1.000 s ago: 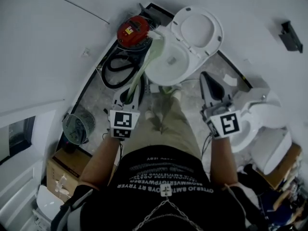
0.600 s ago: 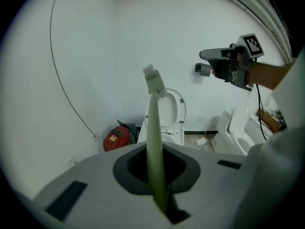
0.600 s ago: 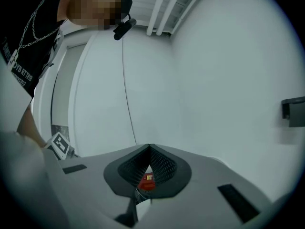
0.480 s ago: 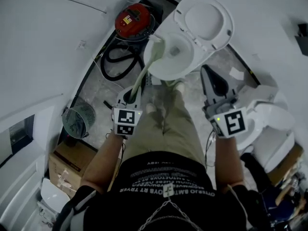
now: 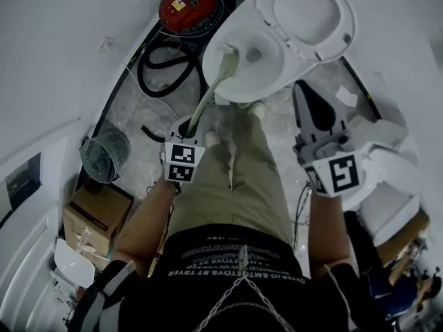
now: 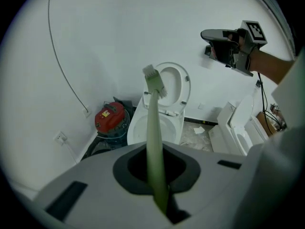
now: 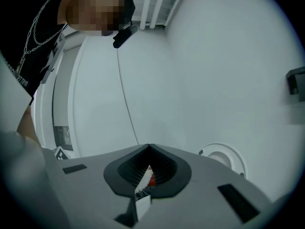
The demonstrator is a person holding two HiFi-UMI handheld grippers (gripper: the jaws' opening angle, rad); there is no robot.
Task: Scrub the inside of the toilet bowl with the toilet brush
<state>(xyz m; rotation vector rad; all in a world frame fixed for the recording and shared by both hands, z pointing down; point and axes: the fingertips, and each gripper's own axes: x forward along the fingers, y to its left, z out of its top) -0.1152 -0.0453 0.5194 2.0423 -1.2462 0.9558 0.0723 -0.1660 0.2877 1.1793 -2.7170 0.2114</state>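
The white toilet bowl (image 5: 266,75) stands open at the top of the head view, its lid (image 5: 309,11) raised. A pale green toilet brush (image 5: 205,97) runs from my left gripper (image 5: 187,127) up to the bowl, and its head (image 5: 228,63) sits just inside the bowl's left rim. The left gripper is shut on the handle. In the left gripper view the handle (image 6: 153,137) rises between the jaws and the bristle head (image 6: 155,81) points at the toilet (image 6: 159,124). My right gripper (image 5: 313,113) hangs to the right of the bowl, shut and holding nothing (image 7: 148,148).
A red vacuum cleaner (image 5: 186,3) with a black hose (image 5: 160,76) sits left of the toilet. A wire basket (image 5: 104,156) and a cardboard box (image 5: 93,220) are lower left. A second toilet (image 5: 387,175) stands at the right, with a paper scrap (image 5: 346,97) on the floor.
The brush head has moved from the bowl's left outer rim to inside the bowl. The toilet sits nearer in view. The right gripper stays raised.
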